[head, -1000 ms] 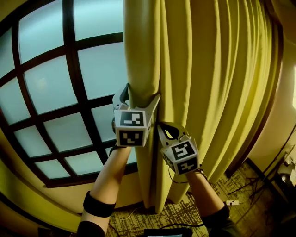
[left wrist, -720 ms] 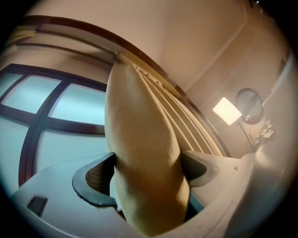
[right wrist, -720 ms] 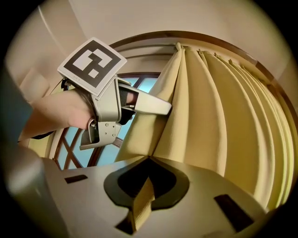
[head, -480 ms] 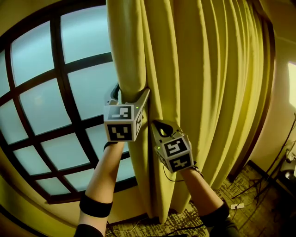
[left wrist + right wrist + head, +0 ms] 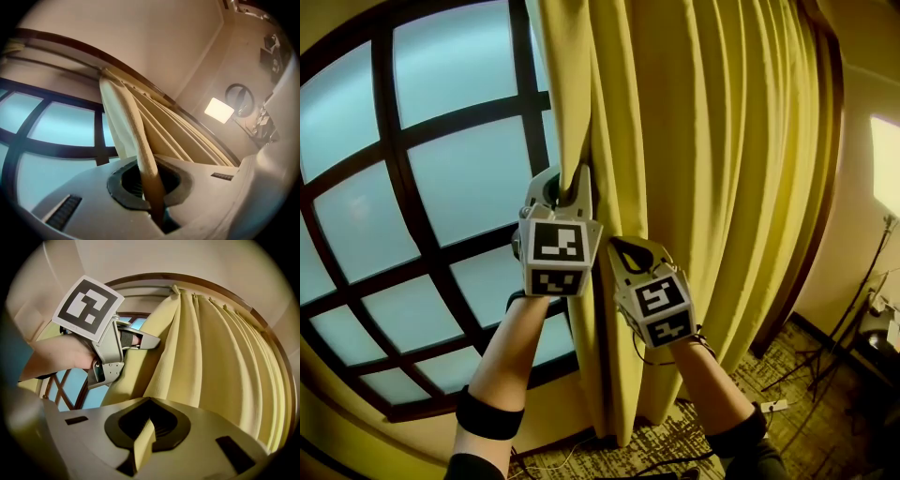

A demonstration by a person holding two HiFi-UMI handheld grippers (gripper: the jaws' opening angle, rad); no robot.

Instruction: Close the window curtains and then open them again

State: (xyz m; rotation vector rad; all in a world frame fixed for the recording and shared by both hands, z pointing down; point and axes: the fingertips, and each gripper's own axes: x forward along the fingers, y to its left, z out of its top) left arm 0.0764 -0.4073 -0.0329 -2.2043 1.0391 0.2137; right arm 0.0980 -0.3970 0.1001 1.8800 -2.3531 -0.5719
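The yellow curtain hangs bunched to the right of the dark-framed window. My left gripper has just been closing and is now shut on the curtain's leading edge, with the cloth pinched flat between its jaws. Just right of it and lower, my right gripper is shut on a fold of the same curtain. That fold runs down into the closed jaws. The left gripper and the hand holding it show in the right gripper view.
A curved dark curtain rail runs above the window. Patterned carpet with cables lies below. A stand is at the lower right, and a bright light is on the right wall.
The left jaws, open around the curtain's leading fold before, have shut on its edge. Both grippers have risen a little along the curtain.
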